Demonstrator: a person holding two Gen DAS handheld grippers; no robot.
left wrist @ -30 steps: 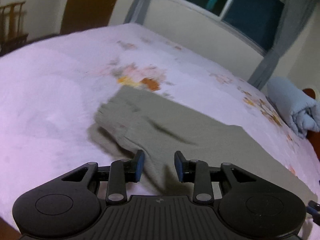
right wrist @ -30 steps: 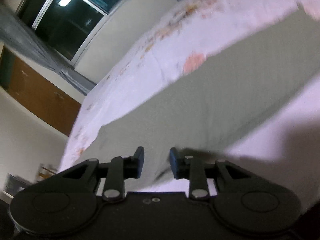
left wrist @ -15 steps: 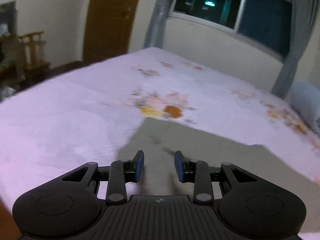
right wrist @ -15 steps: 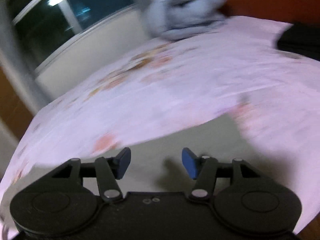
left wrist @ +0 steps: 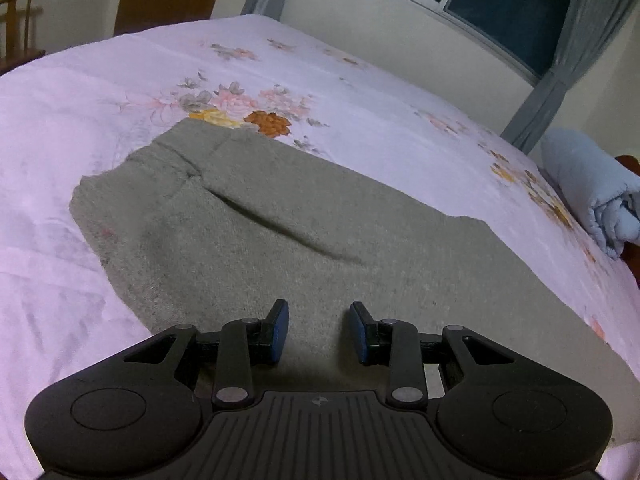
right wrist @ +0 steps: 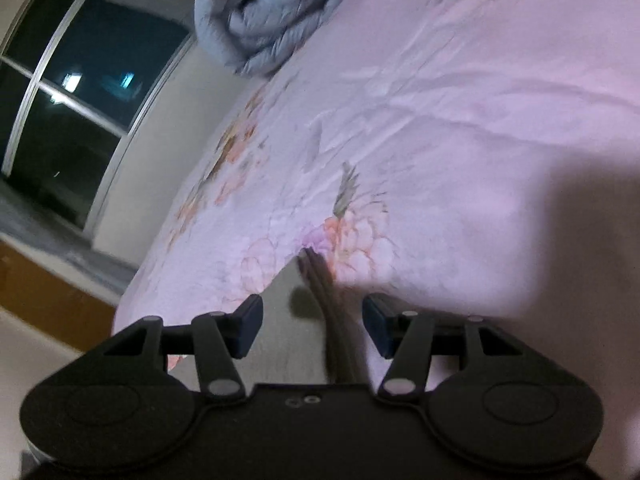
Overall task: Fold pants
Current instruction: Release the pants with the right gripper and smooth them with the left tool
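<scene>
Grey-green pants [left wrist: 280, 232] lie spread flat across a pink floral bedsheet [left wrist: 80, 120], a shallow crease running along them. My left gripper [left wrist: 319, 330] hovers low over the near part of the pants, open, with nothing between its blue pads. In the right wrist view, a corner of the pants [right wrist: 296, 344] with its layered edge reaches up between the fingers of my right gripper [right wrist: 312, 328]. Its jaws stand apart and are closing. The pads do not touch the cloth.
A rolled light-blue quilt [left wrist: 588, 188] lies at the bed's far end, also seen as the quilt [right wrist: 272, 12] in the right wrist view. A dark window [left wrist: 500, 12] with grey curtains runs behind the bed. A wooden chair [left wrist: 16, 20] stands at far left.
My right gripper swept along the pants to their corner, rolled, and its jaws widened. The left gripper shifted and now sits lower over the pants, which lie flatter than before.
</scene>
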